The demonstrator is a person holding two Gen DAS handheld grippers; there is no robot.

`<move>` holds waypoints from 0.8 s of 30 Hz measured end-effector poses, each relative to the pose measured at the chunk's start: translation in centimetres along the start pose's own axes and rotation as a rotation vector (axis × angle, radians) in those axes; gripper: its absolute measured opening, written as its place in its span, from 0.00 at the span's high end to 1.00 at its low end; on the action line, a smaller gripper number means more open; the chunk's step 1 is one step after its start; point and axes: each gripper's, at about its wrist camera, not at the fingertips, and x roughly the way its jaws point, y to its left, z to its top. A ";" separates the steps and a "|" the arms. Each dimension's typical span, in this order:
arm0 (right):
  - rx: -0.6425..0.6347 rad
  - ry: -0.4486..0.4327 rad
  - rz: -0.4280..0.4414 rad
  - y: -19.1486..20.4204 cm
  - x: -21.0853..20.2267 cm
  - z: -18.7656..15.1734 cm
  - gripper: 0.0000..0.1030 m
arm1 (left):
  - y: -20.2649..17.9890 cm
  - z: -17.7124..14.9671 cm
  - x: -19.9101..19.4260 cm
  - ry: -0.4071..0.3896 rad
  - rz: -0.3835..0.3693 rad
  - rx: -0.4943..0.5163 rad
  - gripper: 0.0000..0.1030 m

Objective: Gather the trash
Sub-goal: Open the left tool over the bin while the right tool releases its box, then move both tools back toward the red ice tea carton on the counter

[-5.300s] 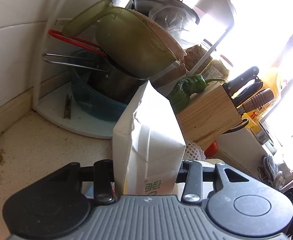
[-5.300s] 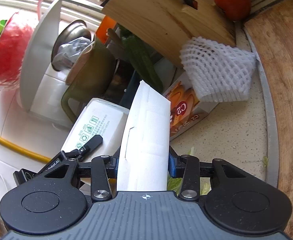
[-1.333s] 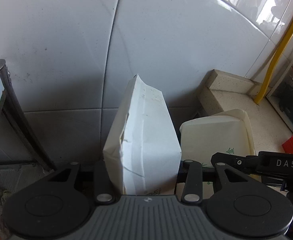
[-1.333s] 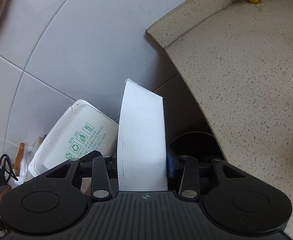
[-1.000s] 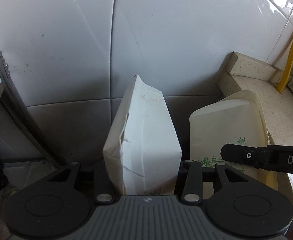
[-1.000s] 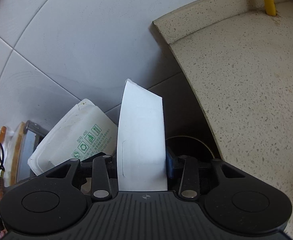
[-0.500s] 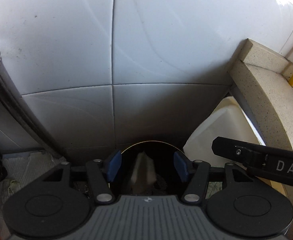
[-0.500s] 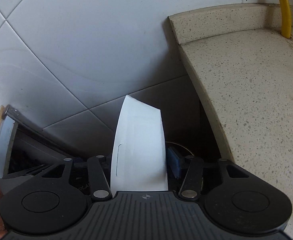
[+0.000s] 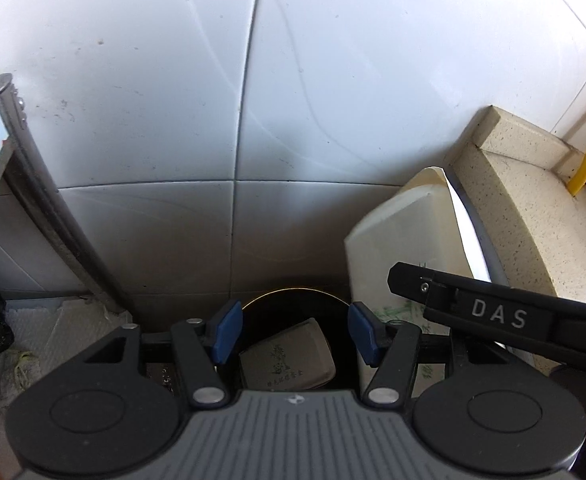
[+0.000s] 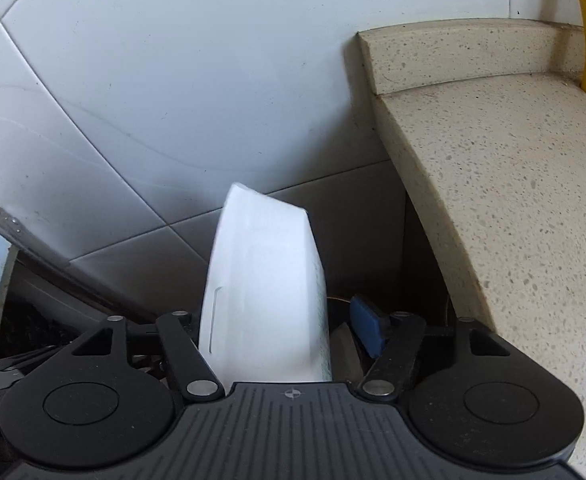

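Both tools over bin [image 9: 293,300]: left tool [image 9: 293,336] open, carton [image 9: 289,360] dropped in; right tool [image 10: 297,336] just opening, freeing box [image 10: 265,292].

Bin mouth [image 9: 293,304] hemmed: tiled wall [image 9: 253,120] behind, stone counter [image 10: 513,200] right, metal frame [image 9: 33,184] left

Crumpled white carton [image 9: 289,360] lying inside dark round bin [image 9: 335,308], flat white box [image 10: 263,292] standing upright above it
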 end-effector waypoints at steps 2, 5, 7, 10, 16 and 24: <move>-0.006 -0.007 -0.006 0.3 0.0 -0.1 0.27 | 0.0 0.0 -0.1 0.003 0.017 0.001 0.47; -0.020 0.007 -0.026 0.9 0.6 0.2 0.27 | 0.1 -0.1 -0.3 0.004 0.029 0.003 0.47; -0.038 0.005 -0.042 1.4 0.4 0.2 0.26 | 0.1 -0.3 -0.2 0.012 0.039 0.003 0.47; -0.095 0.014 -0.088 2.6 0.6 0.2 0.20 | 0.5 -0.5 -0.2 0.019 0.010 -0.024 0.47; -0.094 -0.007 -0.087 3.2 -0.6 0.8 0.17 | 1.4 -0.6 -1.5 0.008 -0.018 -0.046 0.47; -0.027 -0.082 -0.028 1.1 -6.8 0.9 0.17 | -0.5 0.1 -4.5 -0.042 -0.088 0.025 0.47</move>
